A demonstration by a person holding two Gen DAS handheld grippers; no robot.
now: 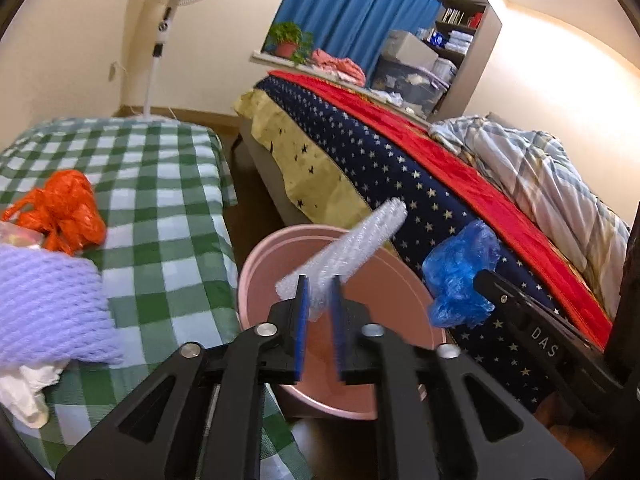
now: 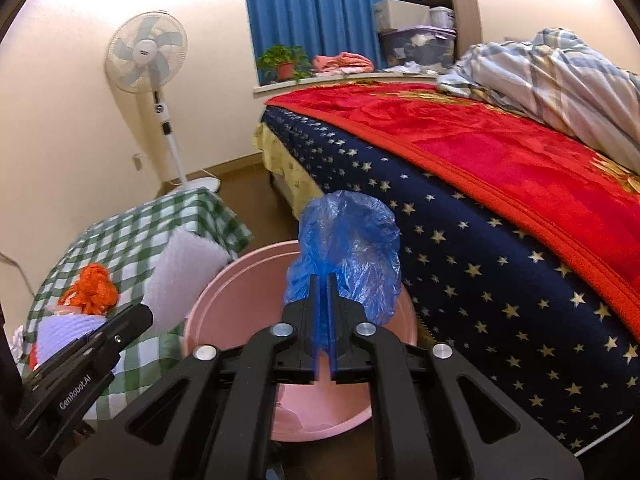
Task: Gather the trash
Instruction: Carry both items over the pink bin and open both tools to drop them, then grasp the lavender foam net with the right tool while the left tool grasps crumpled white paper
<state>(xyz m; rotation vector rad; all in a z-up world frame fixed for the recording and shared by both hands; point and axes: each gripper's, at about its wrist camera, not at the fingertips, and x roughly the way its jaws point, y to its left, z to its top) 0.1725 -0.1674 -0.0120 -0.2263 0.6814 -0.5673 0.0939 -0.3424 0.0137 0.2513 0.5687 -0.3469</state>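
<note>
Mostly hidden pink bin (image 1: 404, 276), left tool (image 1: 320, 300) perhaps loosely pinching bubble wrap (image 1: 352, 244), right tool (image 2: 323, 300) gripping blue bag (image 2: 352, 248).

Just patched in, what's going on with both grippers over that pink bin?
Both grippers sit above the pink bin between the checked table and the bed. The left gripper has a bubble-wrap roll between its slightly parted pads; the right gripper has a crumpled blue plastic bag. An orange bag is on the table.
</note>
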